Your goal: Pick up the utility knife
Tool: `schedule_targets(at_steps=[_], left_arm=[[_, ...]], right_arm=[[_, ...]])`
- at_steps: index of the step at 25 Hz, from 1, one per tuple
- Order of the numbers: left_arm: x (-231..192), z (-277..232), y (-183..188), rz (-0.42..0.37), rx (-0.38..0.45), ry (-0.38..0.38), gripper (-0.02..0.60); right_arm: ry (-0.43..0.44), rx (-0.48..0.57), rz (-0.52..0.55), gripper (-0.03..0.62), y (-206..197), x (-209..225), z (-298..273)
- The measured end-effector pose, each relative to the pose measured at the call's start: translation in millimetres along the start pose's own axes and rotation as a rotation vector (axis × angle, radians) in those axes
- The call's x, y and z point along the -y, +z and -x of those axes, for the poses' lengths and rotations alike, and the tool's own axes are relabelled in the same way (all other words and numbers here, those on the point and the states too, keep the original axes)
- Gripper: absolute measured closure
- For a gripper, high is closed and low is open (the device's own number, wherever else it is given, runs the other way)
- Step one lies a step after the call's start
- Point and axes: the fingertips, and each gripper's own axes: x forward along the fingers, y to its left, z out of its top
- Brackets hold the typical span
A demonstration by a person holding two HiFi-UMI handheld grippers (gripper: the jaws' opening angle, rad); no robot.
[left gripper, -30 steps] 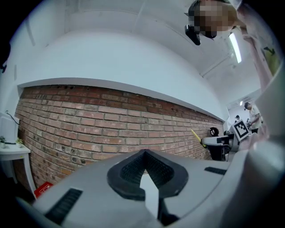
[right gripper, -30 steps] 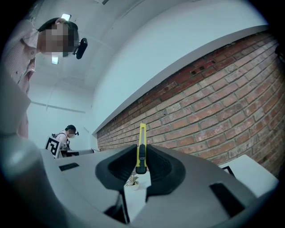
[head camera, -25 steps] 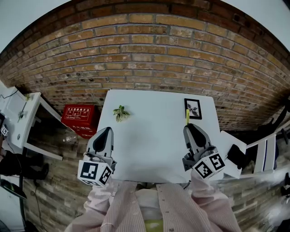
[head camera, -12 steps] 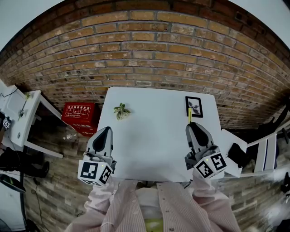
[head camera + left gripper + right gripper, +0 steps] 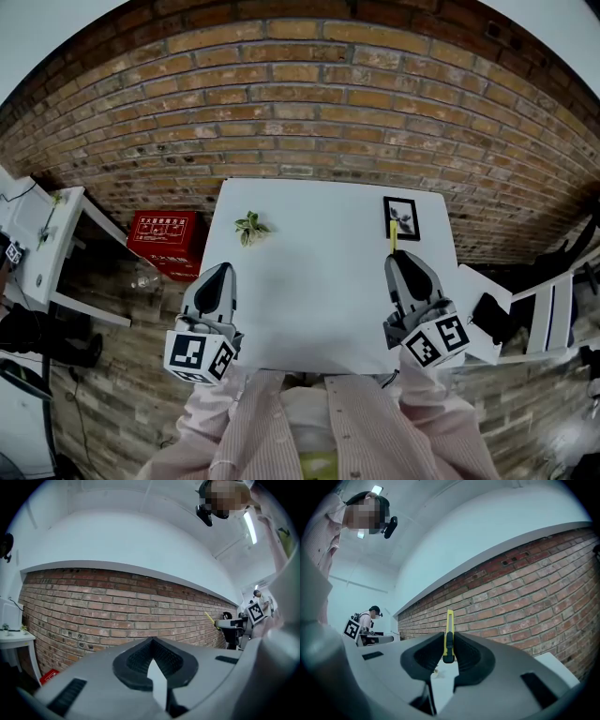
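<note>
Over table [image 5: 309, 281], right tool [image 5: 397, 261] holds utility knife [image 5: 392, 236] level

The counter [image 5: 309, 281] top looks smooth, matt white. Behind it, the brick wall [image 5: 309, 103] is rough and dull. Over the counter, the utility knife [image 5: 449, 637] is glossy yellow plastic, and the right gripper [image 5: 399, 261] is matt grey plastic with ribbed black fingers [image 5: 423, 656].
</note>
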Motion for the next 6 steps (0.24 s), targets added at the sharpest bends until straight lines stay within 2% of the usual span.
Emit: schedule_targets(at_steps=[6], left_arm=[[3.0, -1.1, -3.5, -0.018, -0.012, -0.002, 0.589]], right_arm=[[-0.004, -0.005, 0.008, 0.526, 0.0, 1.7, 1.7]])
